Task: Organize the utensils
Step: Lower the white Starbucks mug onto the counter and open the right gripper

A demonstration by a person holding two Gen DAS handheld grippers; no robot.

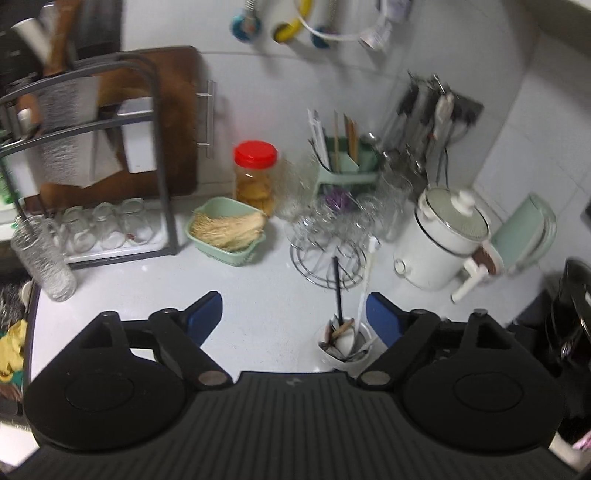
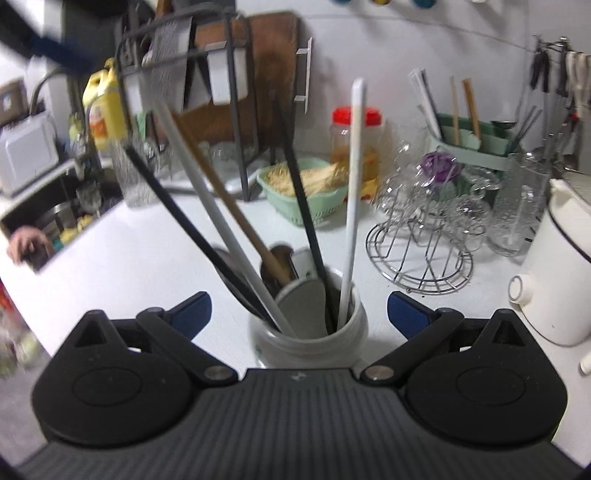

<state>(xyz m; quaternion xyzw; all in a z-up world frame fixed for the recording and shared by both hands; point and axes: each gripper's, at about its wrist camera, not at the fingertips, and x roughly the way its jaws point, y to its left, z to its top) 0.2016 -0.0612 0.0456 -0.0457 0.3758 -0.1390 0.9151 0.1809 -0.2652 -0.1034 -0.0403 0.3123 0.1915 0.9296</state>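
While both stand wide open, left gripper [image 1: 294, 317] and right gripper [image 2: 299, 314] hold nothing.

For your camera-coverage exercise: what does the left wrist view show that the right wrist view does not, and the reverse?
Only the left wrist view shows the open left gripper, the coloured items hanging on the wall and the cooker's lid.

Only the right wrist view shows the open right gripper, the yellow bottle and a hand by the sink.

Both show the white utensil crock, red-lidded jar, green basket and wire glass rack.
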